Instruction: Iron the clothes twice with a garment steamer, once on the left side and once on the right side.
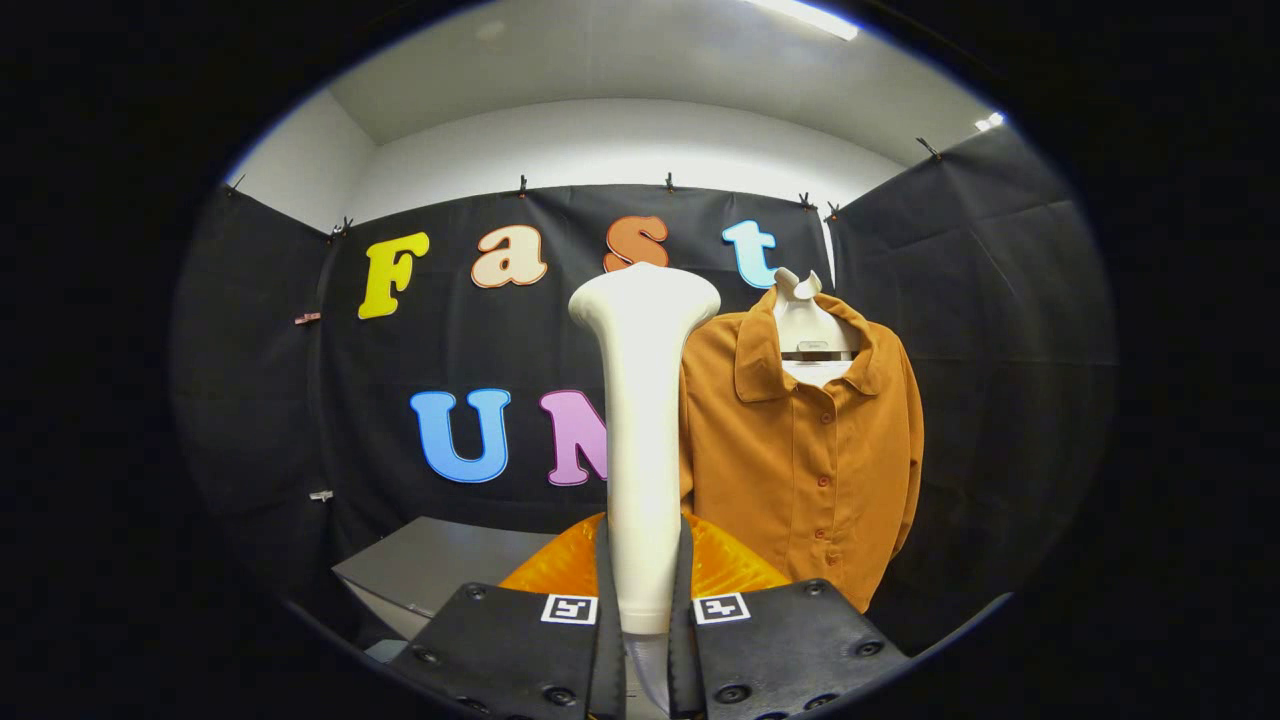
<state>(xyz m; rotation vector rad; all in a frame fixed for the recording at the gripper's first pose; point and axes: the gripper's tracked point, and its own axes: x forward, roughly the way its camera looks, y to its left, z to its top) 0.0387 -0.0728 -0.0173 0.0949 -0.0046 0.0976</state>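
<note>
A white garment steamer point(642, 420) stands upright between my fingers, its flared head at the top. My gripper point(645, 590) is shut on its handle, both fingers pressing its sides. Beyond and to the right hangs an orange-brown buttoned shirt point(810, 450) on a white mannequin hanger point(808, 320), against the booth's black wall. The steamer's head is level with the shirt's collar and just left of its shoulder, apart from the cloth. The steamer hides the shirt's left edge.
An orange translucent piece point(735, 565) sits just behind my fingers at the steamer's base. A grey table surface point(440, 565) lies low to the left. Black cloth walls close the booth behind and on both sides.
</note>
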